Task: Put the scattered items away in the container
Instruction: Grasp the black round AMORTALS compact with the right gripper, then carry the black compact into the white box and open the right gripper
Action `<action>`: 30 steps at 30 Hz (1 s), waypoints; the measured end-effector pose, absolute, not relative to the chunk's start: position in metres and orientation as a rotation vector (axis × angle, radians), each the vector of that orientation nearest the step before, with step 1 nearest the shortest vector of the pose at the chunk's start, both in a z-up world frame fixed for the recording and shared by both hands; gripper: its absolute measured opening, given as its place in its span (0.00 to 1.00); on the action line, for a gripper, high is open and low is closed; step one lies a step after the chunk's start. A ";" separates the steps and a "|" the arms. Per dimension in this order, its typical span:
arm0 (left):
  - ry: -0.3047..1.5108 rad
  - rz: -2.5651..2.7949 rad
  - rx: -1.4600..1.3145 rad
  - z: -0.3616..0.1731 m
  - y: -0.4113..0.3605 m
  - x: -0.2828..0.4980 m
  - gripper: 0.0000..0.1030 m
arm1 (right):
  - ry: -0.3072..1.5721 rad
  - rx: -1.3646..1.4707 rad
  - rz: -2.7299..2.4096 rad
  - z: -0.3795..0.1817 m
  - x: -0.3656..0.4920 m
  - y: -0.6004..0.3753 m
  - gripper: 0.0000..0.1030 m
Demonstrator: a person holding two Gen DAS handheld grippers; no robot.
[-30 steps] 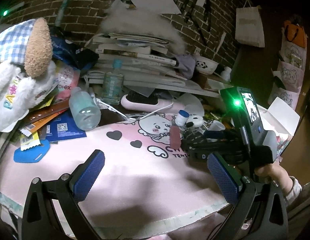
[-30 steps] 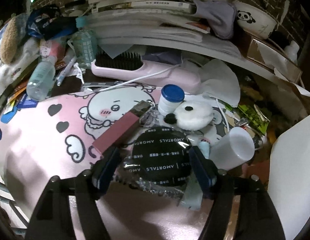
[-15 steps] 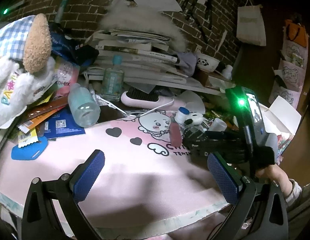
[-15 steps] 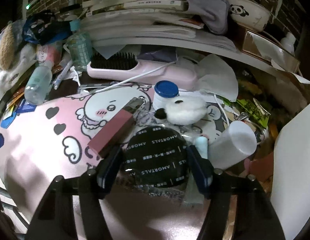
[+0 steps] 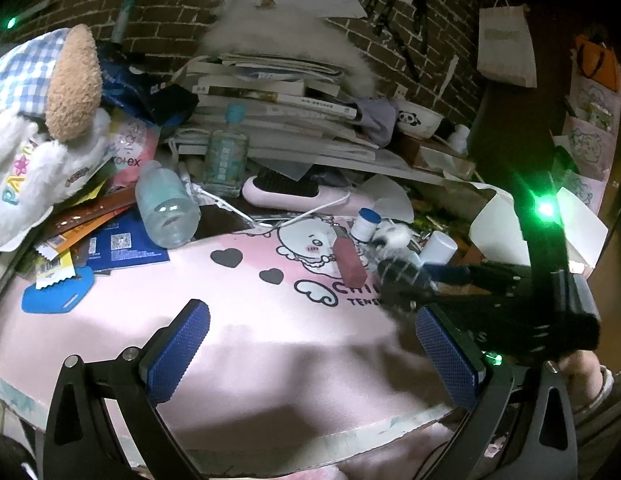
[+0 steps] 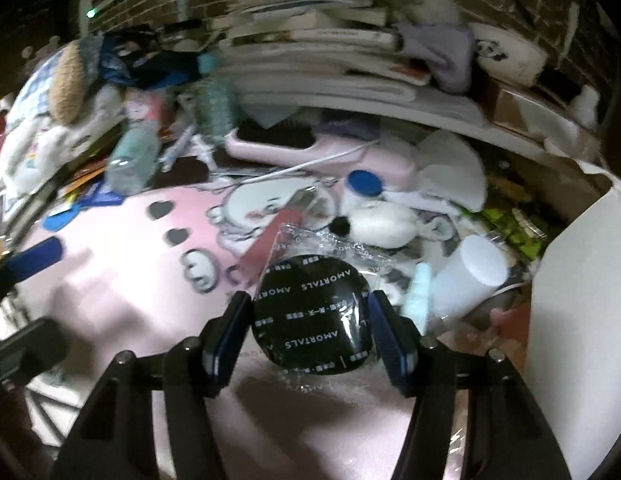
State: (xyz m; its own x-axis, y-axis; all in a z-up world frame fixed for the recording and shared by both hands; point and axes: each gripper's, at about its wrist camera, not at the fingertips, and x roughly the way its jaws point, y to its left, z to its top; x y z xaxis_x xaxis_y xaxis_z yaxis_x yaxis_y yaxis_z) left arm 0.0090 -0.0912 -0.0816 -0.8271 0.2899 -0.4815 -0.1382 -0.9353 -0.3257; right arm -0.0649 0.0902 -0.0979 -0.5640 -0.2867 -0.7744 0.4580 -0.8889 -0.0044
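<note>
My right gripper (image 6: 309, 300) is shut on a round black "AMORTALS" pack (image 6: 306, 320) in a clear wrapper and holds it tilted above the pink mat (image 6: 122, 280). In the left wrist view the same pack (image 5: 402, 280) shows blurred at the right. Over the mat's near edge my left gripper (image 5: 310, 320) is open, with nothing between its blue pads. A white box (image 6: 570, 300) stands open at the right. On the mat lie a dusty-pink bar (image 5: 348, 258), a blue-lidded jar (image 5: 366, 224), a fluffy white puff (image 6: 382, 224) and a white tube (image 6: 470, 276).
A pink hairbrush (image 5: 286, 194) and a white cable lie behind the mat. To the left are a clear bottle (image 5: 166, 208) on its side, loose packets and a plush toy (image 5: 42, 120). Stacked books (image 5: 270, 100) and a panda bowl (image 5: 418, 120) fill the back.
My right gripper's fingers closed in on the black pack and lifted it off the mat, tilting it. The left gripper stayed open and barely shifted.
</note>
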 end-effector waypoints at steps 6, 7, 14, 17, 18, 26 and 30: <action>-0.408 2.777 -0.793 -0.080 -0.090 0.011 1.00 | 0.236 1.143 -2.389 -0.088 -0.059 0.090 0.55; -0.408 2.776 -0.794 -0.080 -0.090 0.011 1.00 | 0.230 1.143 -2.383 -0.086 -0.057 0.090 0.56; -0.392 2.793 -0.843 -0.079 -0.087 0.014 1.00 | 0.193 1.105 -2.318 -0.050 -0.042 0.108 0.56; -0.381 2.800 -0.866 -0.079 -0.082 0.013 1.00 | 0.181 1.089 -2.315 -0.023 -0.040 0.127 0.56; -0.387 2.791 -0.868 -0.079 -0.080 0.013 1.00 | 0.187 1.068 -2.343 -0.010 -0.039 0.138 0.56; -0.392 2.754 -0.862 -0.073 -0.058 0.004 1.00 | 0.365 1.095 -2.614 0.057 -0.039 0.224 0.56; -0.389 2.747 -0.867 -0.070 -0.047 -0.002 1.00 | 0.411 1.266 -2.620 0.056 -0.055 0.250 0.56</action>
